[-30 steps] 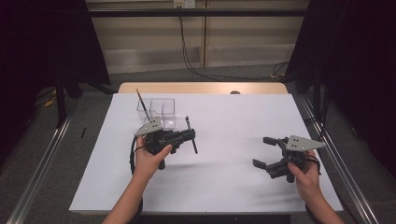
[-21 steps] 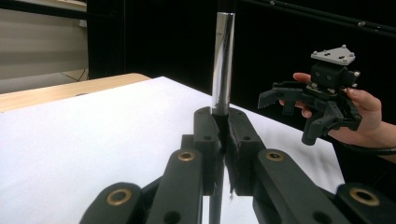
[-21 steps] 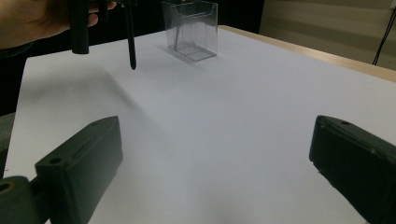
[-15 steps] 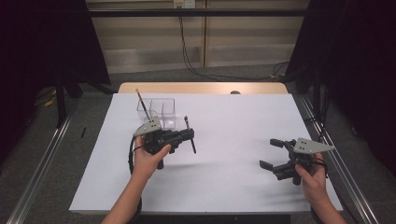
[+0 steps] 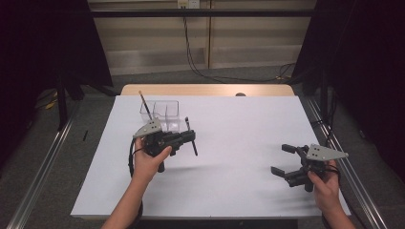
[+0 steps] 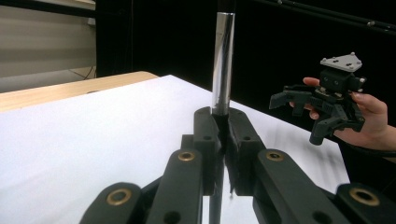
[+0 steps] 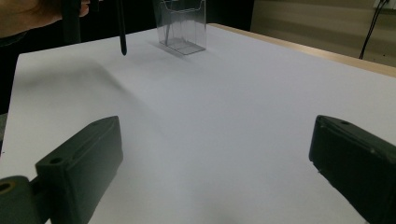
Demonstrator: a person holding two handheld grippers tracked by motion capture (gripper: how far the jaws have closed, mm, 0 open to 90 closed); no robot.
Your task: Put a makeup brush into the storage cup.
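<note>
My left gripper (image 5: 190,138) hovers over the left-middle of the white table (image 5: 239,119), shut on a slim black pen (image 5: 190,134) with a silver barrel. In the left gripper view the pen (image 6: 223,60) stands upright, clamped between the jaws of the left gripper (image 6: 223,122). The right gripper (image 5: 282,160) is held near the table's right front corner, open with nothing between its jaws. The right gripper (image 7: 217,140) shows bare white table in its gap, and the pen's tip (image 7: 122,32) hangs far off at the upper left. The right gripper (image 6: 299,116) is also seen from the left gripper view.
A clear plastic two-compartment box (image 5: 165,113) stands behind the left gripper, and a thin stick (image 5: 144,106) leans out of its left compartment. The same box (image 7: 182,25) appears at the far end in the right gripper view. A wooden table edge (image 5: 205,89) borders the back.
The right hand has carried its open gripper a little to the right and toward the table's front edge. The left gripper and its pen have stayed put.
</note>
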